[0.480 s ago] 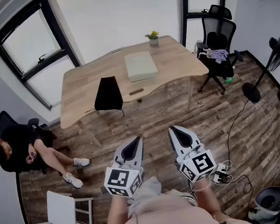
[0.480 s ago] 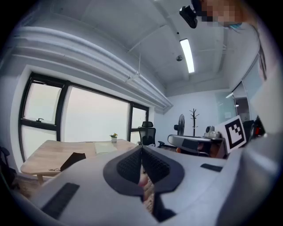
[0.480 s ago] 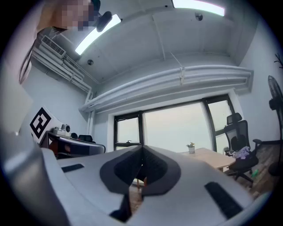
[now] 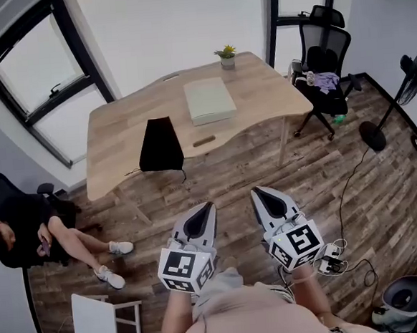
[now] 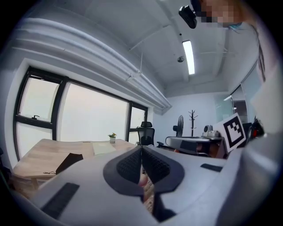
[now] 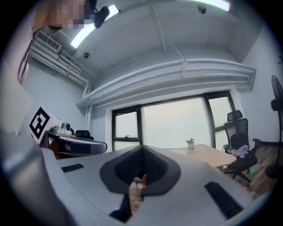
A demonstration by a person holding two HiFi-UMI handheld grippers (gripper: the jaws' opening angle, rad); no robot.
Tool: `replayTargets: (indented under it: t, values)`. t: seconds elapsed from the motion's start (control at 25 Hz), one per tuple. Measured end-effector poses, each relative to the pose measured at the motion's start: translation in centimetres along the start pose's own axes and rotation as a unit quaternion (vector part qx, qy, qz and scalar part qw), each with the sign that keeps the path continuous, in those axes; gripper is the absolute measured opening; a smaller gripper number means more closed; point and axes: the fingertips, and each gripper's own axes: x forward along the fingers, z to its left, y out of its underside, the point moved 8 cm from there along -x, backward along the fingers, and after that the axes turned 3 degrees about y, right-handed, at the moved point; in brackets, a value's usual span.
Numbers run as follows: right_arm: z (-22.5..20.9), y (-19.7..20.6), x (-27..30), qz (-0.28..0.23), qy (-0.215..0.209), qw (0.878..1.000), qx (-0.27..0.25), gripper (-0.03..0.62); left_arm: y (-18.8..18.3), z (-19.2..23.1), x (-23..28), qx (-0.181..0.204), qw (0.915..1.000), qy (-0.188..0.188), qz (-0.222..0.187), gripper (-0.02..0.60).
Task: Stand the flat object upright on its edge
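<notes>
Approach stage: both grippers empty, well short of the table (image 4: 116, 130).
The left gripper (image 4: 206, 210) has its jaws pressed together on nothing, and so does the right gripper (image 4: 260, 194). The pale book (image 4: 210, 100) lies flat mid-table, right of a black bag (image 4: 160, 141). Next, probably, step closer and open the jaws at its edge.

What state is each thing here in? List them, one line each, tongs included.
Left tongs: shut, empty, held over the floor.
Right tongs: shut, empty, held over the floor.
Flat pale object: lying flat on the table, not yet upright.
Black bag: lying at the table's near edge.
Potted plant: upright at the table's far edge.
Office chair: clothes on its seat.
</notes>
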Motion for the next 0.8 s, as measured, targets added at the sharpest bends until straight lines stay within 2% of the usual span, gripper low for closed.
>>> replayTargets:
  t: [0.24, 0.36, 0.6, 0.8]
  values:
    - [-0.9, 0.0, 3.1, -0.006, 0.008, 1.0, -0.01, 0.0, -0.4, 2.4, 2.2, 0.002, 1.0, 0.006, 0.001, 0.011]
    - [-1.2, 0.0, 4.7, -0.012, 0.002, 1.0, -0.002, 0.0, -0.5, 3.9, 3.0, -0.001, 1.0, 0.008, 0.001, 0.011]
    - [-2.1, -0.3, 7.2, -0.019, 0.015, 1.0, 0.01, 0.0, -0.8, 6.1, 4.5, 0.0, 0.9999, 0.015, 0.005, 0.011]
    - [-2.1, -0.2, 8.9, -0.007, 0.019, 0.999, 0.026, 0.0, -0.7, 7.7, 5.0, -0.003, 0.9997, 0.021, 0.009, 0.011]
